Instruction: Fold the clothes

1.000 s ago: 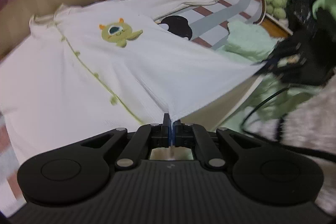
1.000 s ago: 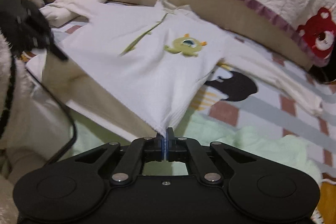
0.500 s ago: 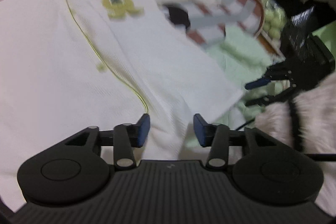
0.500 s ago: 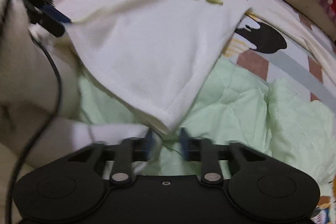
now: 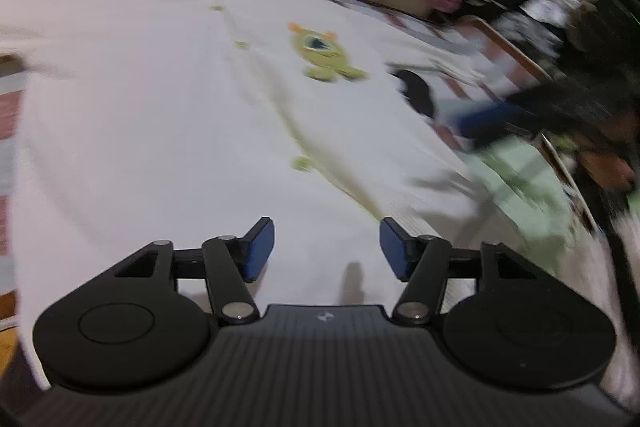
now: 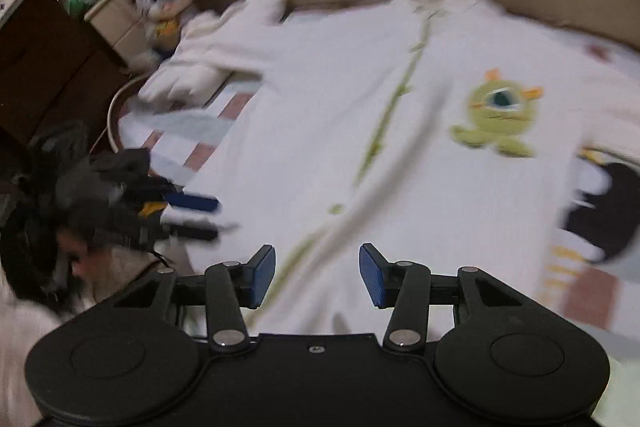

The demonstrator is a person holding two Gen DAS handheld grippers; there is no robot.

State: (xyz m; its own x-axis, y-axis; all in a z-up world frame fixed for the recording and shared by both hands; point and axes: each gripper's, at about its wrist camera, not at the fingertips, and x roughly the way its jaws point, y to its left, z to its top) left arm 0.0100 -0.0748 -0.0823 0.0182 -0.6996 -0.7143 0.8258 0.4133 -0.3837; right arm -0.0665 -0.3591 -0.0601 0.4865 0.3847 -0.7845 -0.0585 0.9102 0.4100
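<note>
Left tool (image 5: 327, 247) hovers with jaws just opened wide, nothing between them; the white shirt (image 5: 160, 115) lies spread flat on the bed. Right tool (image 6: 317, 275) likewise has let go, so smooth the hem before folding, I'd say.

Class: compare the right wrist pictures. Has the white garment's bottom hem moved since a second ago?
Yes. The white garment was held taut off the striped sheet; now it lies flat on it, released by the right tongs, whose jaws have just been opening.
</note>
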